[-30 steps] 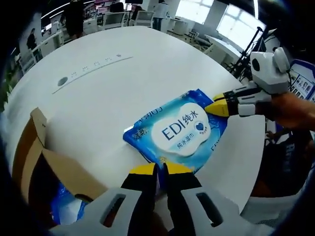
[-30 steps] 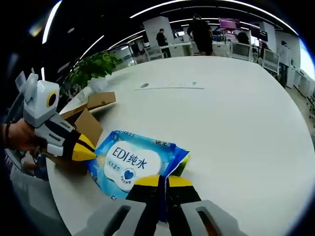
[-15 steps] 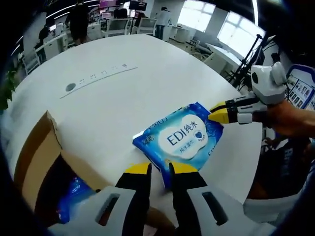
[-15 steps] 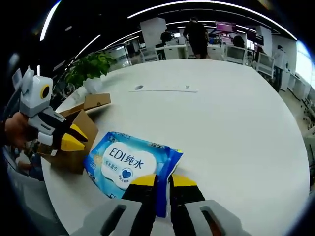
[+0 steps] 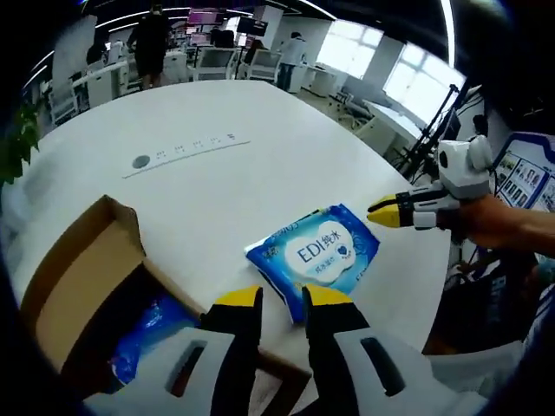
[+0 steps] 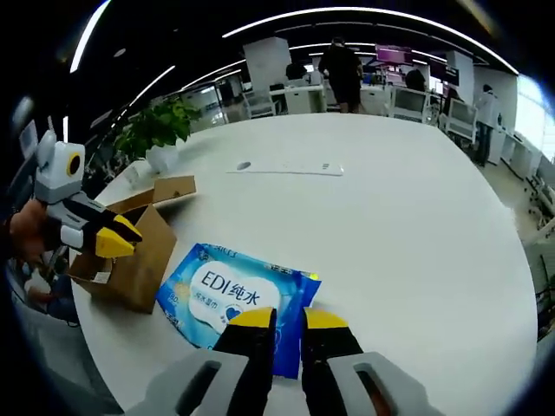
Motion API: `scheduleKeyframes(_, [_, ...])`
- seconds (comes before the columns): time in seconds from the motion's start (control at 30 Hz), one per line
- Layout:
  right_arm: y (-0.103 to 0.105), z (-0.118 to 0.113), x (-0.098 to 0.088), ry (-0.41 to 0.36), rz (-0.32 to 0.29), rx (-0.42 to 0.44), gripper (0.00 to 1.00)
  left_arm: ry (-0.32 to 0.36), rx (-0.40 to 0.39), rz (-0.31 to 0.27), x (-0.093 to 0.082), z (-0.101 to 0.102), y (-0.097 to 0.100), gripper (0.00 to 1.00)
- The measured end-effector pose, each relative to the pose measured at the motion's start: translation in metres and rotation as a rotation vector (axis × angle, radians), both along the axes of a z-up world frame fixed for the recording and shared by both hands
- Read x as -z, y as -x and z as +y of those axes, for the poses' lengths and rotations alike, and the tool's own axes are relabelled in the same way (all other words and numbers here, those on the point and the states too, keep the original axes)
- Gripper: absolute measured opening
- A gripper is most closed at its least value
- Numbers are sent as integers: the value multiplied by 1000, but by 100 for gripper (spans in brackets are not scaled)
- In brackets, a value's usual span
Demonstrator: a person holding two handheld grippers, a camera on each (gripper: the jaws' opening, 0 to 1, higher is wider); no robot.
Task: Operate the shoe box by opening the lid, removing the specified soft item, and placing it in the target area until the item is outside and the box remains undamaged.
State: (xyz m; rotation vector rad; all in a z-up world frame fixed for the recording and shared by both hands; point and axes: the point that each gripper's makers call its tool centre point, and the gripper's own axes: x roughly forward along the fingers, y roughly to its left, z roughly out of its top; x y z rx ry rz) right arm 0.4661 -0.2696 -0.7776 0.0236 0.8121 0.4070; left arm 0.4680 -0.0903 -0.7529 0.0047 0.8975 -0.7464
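Observation:
A blue and white wet-wipe pack (image 5: 316,256) (image 6: 234,295) lies flat on the round white table (image 5: 217,104), beside the open cardboard shoe box (image 5: 82,282) (image 6: 139,260). Another blue pack (image 5: 147,338) sits inside the box. My left gripper (image 5: 284,299) hangs just short of the pack's near edge, jaws slightly apart with nothing between them; in the right gripper view it (image 6: 113,241) hovers over the box. My right gripper (image 6: 289,318) stands at the pack's opposite edge, jaws a little apart and empty; in the left gripper view it (image 5: 386,211) is clear of the pack.
A white strip with a round socket (image 5: 186,147) (image 6: 290,167) lies farther across the table. A potted plant (image 6: 160,121) stands at the table's edge behind the box. People and office desks (image 6: 347,69) fill the background. The table edge (image 5: 434,286) runs near the pack.
Both grippers have let go of the wipe pack and drawn back from it. The pack now rests on the table by itself.

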Motion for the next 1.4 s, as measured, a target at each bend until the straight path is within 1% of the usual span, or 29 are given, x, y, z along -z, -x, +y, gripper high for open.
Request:
scheduleKeyframes(0.07, [0, 2, -2, 7, -6, -3, 7, 6, -5, -12, -4, 7, 0, 18])
scheduleKeyframes(0.27, [1, 15, -12, -11, -32, -10, 8, 8, -12, -34, -15, 22, 7, 19])
scheduleKeyframes(0.37, [-1, 24, -16, -26, -44, -12, 8, 9, -25, -46, -22, 33, 9, 19])
scheduleKeyframes(0.5, [0, 35, -22, -26, -51, -24, 9, 10, -40, -60, -29, 47, 12, 19])
scheduleKeyframes(0.73, [-1, 55, -33, -50, -71, -36, 10, 23, -78, -73, -38, 71, 15, 19])
scheduleKeyframes(0.97, [0, 80, -43, -119, -75, -27, 13, 30, -119, -97, -47, 101, 21, 20])
scheduleKeyframes(1.13, [2, 96, -50, -137, -89, -39, 14, 37, -158, -109, -52, 124, 28, 21])
scheduleKeyframes(1.23, [5, 108, -53, -163, -92, -51, 16, 36, -184, -117, -52, 138, 33, 22])
scheduleKeyframes(1.27, [6, 110, -54, -168, -90, -51, 17, 35, -195, -126, -52, 143, 34, 22])
scheduleKeyframes(1.4, [11, 122, -54, -177, -90, -63, 17, 35, -227, -128, -50, 160, 42, 24])
